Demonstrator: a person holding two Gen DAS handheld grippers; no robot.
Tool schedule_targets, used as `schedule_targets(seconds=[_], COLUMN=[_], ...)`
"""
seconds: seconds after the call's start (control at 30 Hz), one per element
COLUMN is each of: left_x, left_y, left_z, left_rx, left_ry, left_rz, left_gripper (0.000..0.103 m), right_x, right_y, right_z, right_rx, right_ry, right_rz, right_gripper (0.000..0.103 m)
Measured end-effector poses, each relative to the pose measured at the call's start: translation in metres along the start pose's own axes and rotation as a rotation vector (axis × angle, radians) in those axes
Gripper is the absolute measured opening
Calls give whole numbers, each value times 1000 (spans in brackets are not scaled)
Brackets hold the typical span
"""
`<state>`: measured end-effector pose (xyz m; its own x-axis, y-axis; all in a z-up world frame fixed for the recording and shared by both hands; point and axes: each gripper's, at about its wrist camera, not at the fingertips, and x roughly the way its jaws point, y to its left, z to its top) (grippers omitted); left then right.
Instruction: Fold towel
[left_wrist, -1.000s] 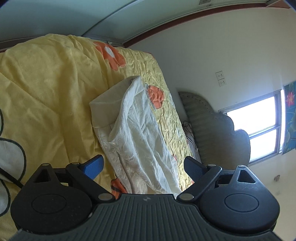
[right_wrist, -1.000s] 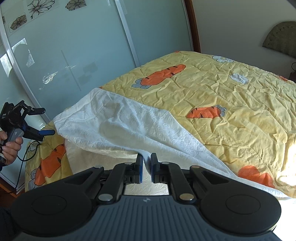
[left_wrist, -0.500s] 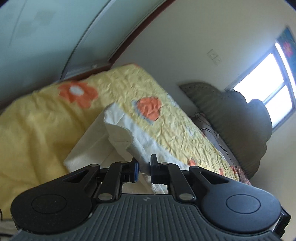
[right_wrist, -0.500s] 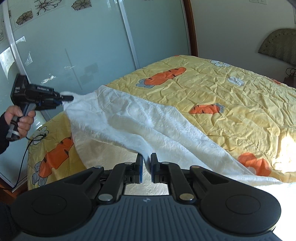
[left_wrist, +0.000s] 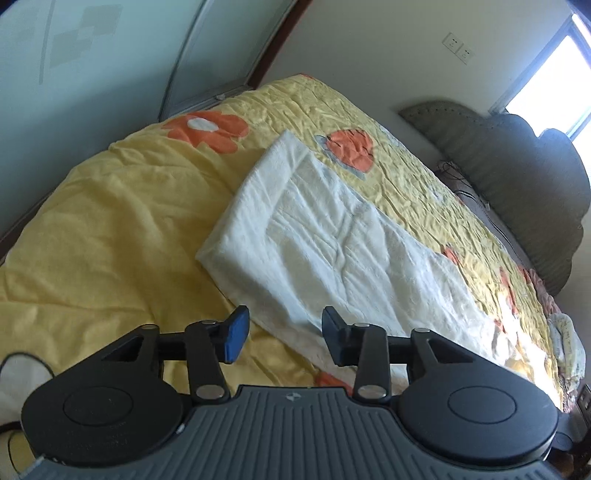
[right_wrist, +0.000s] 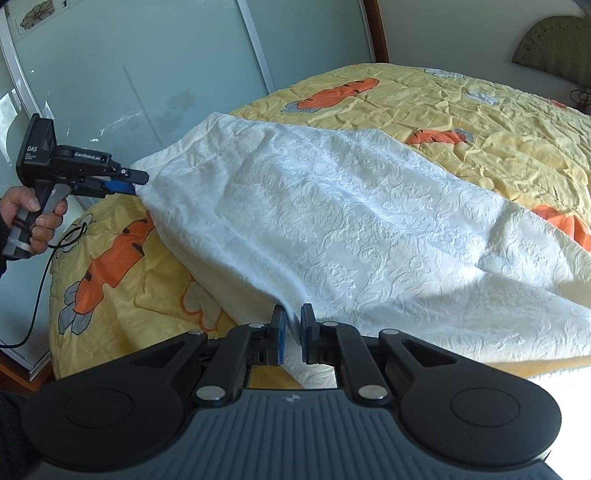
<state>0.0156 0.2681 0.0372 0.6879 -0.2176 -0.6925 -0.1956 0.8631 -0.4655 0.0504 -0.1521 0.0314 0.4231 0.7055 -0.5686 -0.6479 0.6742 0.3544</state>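
The white towel lies along the yellow quilt on the bed, doubled over on itself, one long edge running toward the headboard and the near end hanging toward the foot. The left gripper has its jaws part-way apart and opening, with nothing pinched between the blue pads; seen from its own camera the towel's edge lies just beyond them, not in them. From the other side the same tool sits right at the towel's far corner, held by a hand with a black cable trailing below it, and I cannot tell from there whether the tips touch the cloth. The right gripper is closed narrow on the near corner of the towel, a pleat of white cloth rising out between its pads, and that corner is held up off the quilt so the fabric sags in a long slope. My guess is the fold is half laid: one end let go, the other not yet set down. The risk is on the right side. If that corner is dropped short or dragged sideways, the top layer will land askew over the bottom one, and the ridge of slack in the middle will be pressed into a crease. The plush cloth may also cling to the left pads as they part and pull the laid corner out of line. The loose quilt underneath could bunch too.
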Motion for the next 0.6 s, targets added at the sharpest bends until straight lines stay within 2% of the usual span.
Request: schedule_targets(seconds=[0.07,0.13,0.2,0.27,0.37,0.47,0.5,0.53,0.6], left_x=[-12,-13,4,28,61,84,91,97,103], left_y=[-18,-44,-77,-106,-134,-149,-152,-154,-161], left_z=[-15,-35,-56,-70,-78,-79,-79,-78,-79], left_rx=[-14,-76,-150,-185,-211,-206,-184,-156,-70], left_ry=[3,45,119,188,249,247,251,255,235], left_rz=[-83,-244,-409,-492,-462,-364,-315,-270,-222], left_gripper=[47,53,61,61,61,61,56,40,23], right_x=[-1,-3,-6,-10,-16,-22,-23,-23,-20], right_y=[0,0,-1,0,2,5,6,7,7], right_z=[0,0,0,1,1,1,1,0,-5], right_rx=[5,17,29,36,40,43,43,44,52], right_ry=[-12,-28,-47,-65,-87,-111,-117,-120,-107], right_rz=[-2,0,2,4,4,2,3,6,1], right_gripper=[7,7,7,7,7,7,7,7,8])
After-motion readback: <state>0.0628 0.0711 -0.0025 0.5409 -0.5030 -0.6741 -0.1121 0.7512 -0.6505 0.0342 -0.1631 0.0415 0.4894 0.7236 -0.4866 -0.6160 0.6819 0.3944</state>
